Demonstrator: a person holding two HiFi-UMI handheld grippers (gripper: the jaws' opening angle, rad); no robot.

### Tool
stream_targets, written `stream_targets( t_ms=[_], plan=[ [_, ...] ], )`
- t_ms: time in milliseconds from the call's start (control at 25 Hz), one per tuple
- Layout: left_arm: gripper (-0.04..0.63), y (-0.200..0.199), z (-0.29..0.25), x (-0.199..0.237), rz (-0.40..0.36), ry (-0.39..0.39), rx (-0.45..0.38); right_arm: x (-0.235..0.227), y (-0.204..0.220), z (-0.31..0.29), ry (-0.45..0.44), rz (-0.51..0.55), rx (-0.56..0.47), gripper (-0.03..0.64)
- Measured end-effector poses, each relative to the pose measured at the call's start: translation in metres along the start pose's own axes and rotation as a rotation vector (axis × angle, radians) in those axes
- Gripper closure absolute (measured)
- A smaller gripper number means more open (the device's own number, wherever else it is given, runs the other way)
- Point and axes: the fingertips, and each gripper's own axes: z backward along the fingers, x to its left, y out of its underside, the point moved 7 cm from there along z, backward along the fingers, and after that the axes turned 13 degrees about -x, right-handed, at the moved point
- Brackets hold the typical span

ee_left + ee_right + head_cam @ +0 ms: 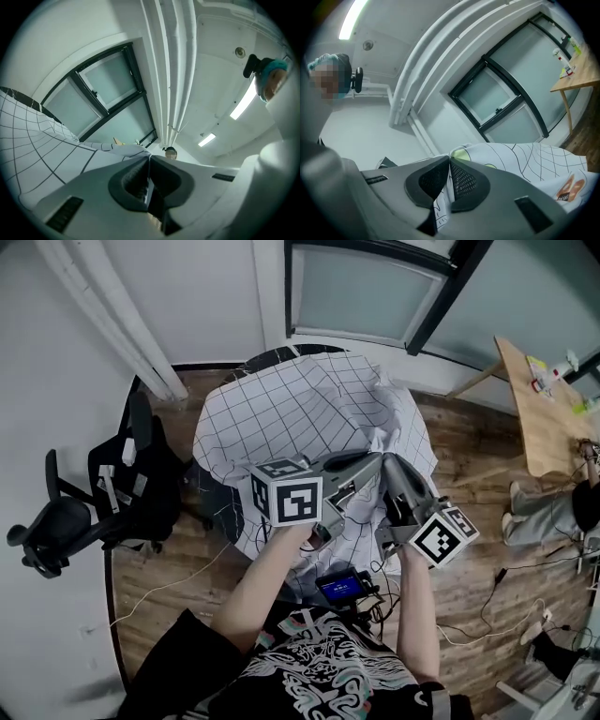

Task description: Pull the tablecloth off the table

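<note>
Two grippers, both pinched shut on cloth. Office chair (94,507) stands left of the table (261,359). My left gripper (150,160) has its jaws closed on a thin fold of the tablecloth (291,404). The right gripper (450,165) clamps the same cloth just beside it. Tablecloth covers most of the tabletop, bunched up at the near edge, with the far rim bare.

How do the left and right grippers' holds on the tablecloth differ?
The left gripper pinches only a thin sliver of tablecloth; the right gripper pinches a broader printed fold. In their own views, it spreads leftward from the left gripper, rightward from the right gripper. Both are shut on it.
</note>
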Motion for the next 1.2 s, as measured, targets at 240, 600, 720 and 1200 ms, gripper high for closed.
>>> stream_targets(
  t_ms=[240, 600, 720, 1200],
  plan=[
    [0.594, -0.016, 0.016, 0.0, -0.039, -0.002, -0.014, 0.018, 0.007, -0.015, -0.027, 0.046, 0.026, 0.603],
    [0.594, -0.039, 0.017, -0.004, -0.122, 0.013, -0.005, 0.035, -0.001, -0.034, -0.052, 0.149, 0.055, 0.603],
    [0.594, -0.042, 0.019, -0.007, -0.156, 0.015, 0.006, 0.041, -0.002, -0.036, -0.049, 0.19, 0.066, 0.603],
    [0.594, -0.067, 0.004, -0.023, -0.279, 0.063, 0.034, 0.055, -0.025, -0.049, -0.054, 0.256, 0.023, 0.603]
  ],
)
